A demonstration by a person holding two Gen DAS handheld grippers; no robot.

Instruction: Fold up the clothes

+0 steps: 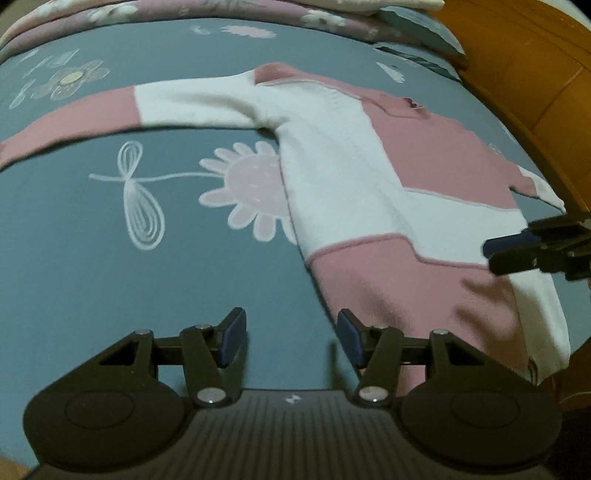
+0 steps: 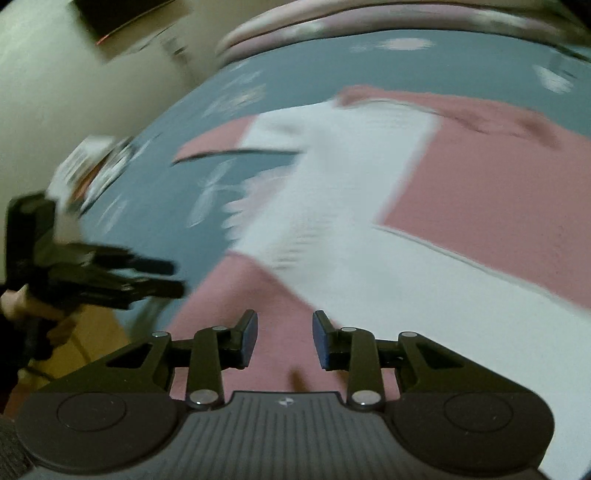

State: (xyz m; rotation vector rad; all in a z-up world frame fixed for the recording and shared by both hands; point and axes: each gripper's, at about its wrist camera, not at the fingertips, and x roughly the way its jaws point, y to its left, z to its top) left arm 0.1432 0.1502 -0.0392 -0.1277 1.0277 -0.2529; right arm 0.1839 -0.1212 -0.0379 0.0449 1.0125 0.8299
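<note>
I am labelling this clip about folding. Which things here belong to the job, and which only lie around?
For the job:
- pink and white sweater, spread flat
- left claw, open
- right claw, open

Only lying around:
- blue flowered bedspread beneath
- folded pink flowered bedding at far edge
- wooden bed frame

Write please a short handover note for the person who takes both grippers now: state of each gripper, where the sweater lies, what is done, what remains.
Left gripper: open, holding nothing, over the bedsheet beside the sweater's hem.
Right gripper: open, holding nothing, above the hem's pink band.
Sweater: pink and white, spread flat on the bed, one sleeve stretched out to the side.
Done: laid out only; no fold shows.
Left: fold the sleeves in, then the body.
</note>
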